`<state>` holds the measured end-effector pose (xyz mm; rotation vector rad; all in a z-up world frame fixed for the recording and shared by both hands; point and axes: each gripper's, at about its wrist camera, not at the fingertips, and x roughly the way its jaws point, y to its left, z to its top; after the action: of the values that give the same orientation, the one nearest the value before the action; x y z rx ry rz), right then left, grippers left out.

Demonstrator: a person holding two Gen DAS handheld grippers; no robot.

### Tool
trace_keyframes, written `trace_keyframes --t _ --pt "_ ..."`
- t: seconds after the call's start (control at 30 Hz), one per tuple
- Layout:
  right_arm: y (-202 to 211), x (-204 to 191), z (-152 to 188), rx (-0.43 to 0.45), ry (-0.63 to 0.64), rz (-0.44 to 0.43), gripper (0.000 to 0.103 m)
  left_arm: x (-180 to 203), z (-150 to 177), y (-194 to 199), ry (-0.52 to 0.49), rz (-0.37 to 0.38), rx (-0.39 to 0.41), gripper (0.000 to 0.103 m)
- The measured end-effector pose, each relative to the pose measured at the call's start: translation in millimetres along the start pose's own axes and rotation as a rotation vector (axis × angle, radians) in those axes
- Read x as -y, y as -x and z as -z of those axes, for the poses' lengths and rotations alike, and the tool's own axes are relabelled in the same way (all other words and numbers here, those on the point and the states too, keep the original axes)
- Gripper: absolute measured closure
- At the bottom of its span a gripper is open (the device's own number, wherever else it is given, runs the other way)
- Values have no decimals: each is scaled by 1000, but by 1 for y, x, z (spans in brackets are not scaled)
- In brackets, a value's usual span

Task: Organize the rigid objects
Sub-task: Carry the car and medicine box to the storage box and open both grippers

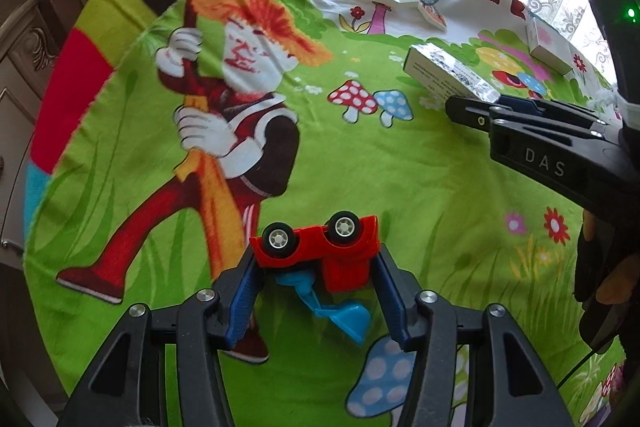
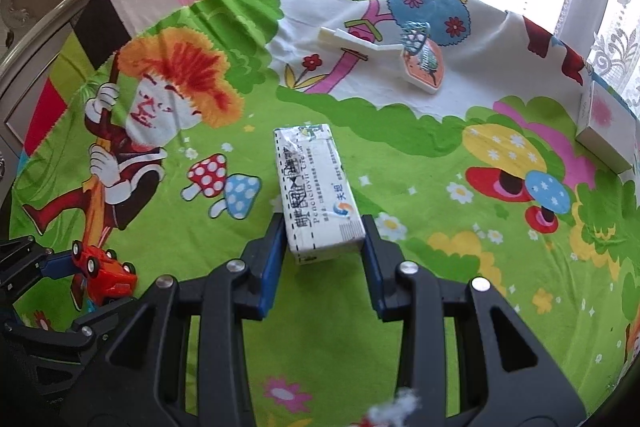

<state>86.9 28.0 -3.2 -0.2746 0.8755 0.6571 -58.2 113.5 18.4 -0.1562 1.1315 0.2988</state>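
My left gripper is shut on a red toy car with a blue scoop, held on its side above the cartoon-print cloth; the same car shows at the lower left of the right wrist view. My right gripper is shut on a white medicine box, its blue pads pressing both long sides. That box appears at the right of the left wrist view, sticking out past the right gripper's fingers.
A white toy basketball hoop lies at the back of the cloth. A white-and-pink box sits at the right edge by the lace curtain. A carved wooden cabinet stands left of the bed.
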Motion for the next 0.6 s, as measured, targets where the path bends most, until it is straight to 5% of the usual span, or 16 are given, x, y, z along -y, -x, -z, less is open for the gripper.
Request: trace_keyframes --t 0.6 --pt "78 -71 34 54 124 -65 63 -11 51 47 -34 -29 20 48"
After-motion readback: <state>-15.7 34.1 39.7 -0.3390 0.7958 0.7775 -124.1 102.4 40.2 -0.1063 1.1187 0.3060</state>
